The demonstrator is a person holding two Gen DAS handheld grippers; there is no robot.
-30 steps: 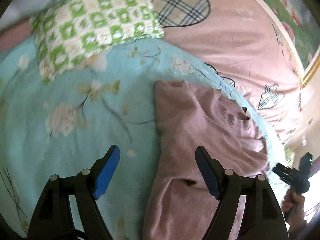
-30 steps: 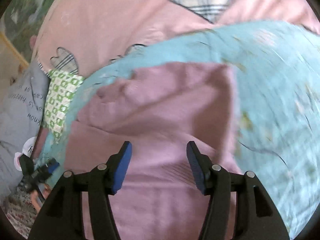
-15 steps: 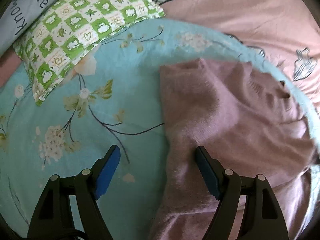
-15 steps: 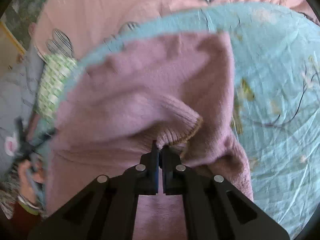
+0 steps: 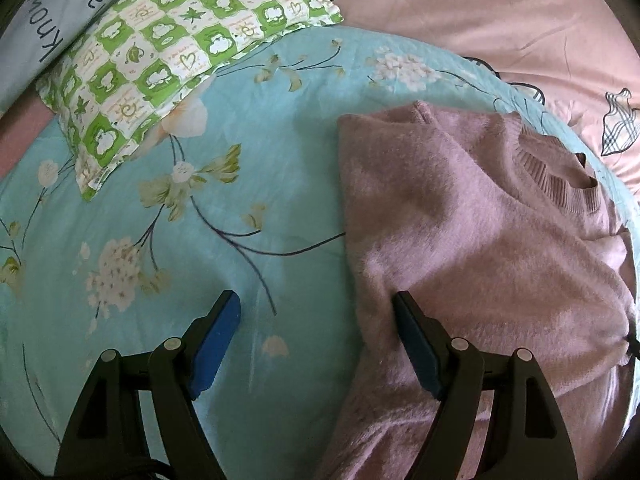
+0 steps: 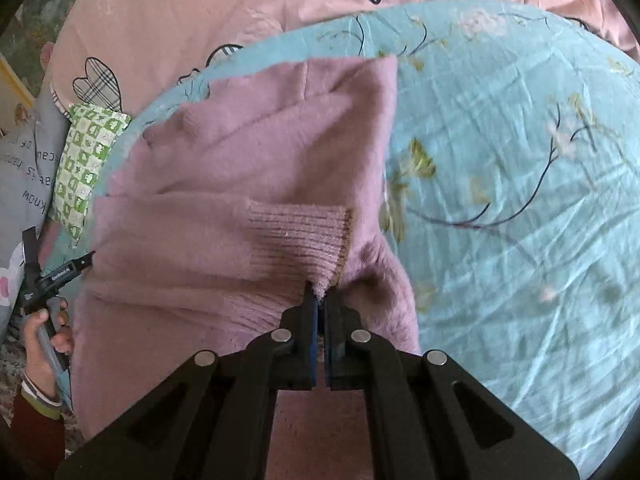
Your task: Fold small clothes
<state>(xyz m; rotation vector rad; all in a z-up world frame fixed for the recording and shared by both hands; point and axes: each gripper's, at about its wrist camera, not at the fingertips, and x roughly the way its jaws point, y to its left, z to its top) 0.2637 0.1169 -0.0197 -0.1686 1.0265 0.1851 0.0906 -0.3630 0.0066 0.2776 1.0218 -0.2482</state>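
Mauve fuzzy knit sweater (image 5: 472, 240) lies on a turquoise floral sheet (image 5: 224, 216), spread over a pink duvet (image 5: 500, 20) w/ plaid heart patches. In left wrist view the sweater sits right of centre, ribbed neckline (image 5: 560, 176) toward upper right, one straight edge facing the bare sheet.

Left gripper (image 5: 316, 328) jaws stand wide apart, nothing pinched: blue pad of one finger over the sheet, the other over the sweater's edge, so the edge falls between them; can't tell if the tips touch. In right wrist view this same gripper (image 6: 60, 272) shows at far left, held by a hand (image 6: 48, 328) w/ a dark red sleeve.

Right gripper (image 6: 320, 296) is clamped tight on the sweater's ribbed cuff (image 6: 300, 240), pinching the cuff's lower corner. Cuff and sleeve lie folded across the sweater body (image 6: 288, 132), cuff opening toward the right.

Green-and-white checked pillow (image 5: 180, 52) rests on the sheet's upper left, well apart from the sweater. Grey pillow w/ printed lettering (image 5: 44, 20) just beside it, top left corner.
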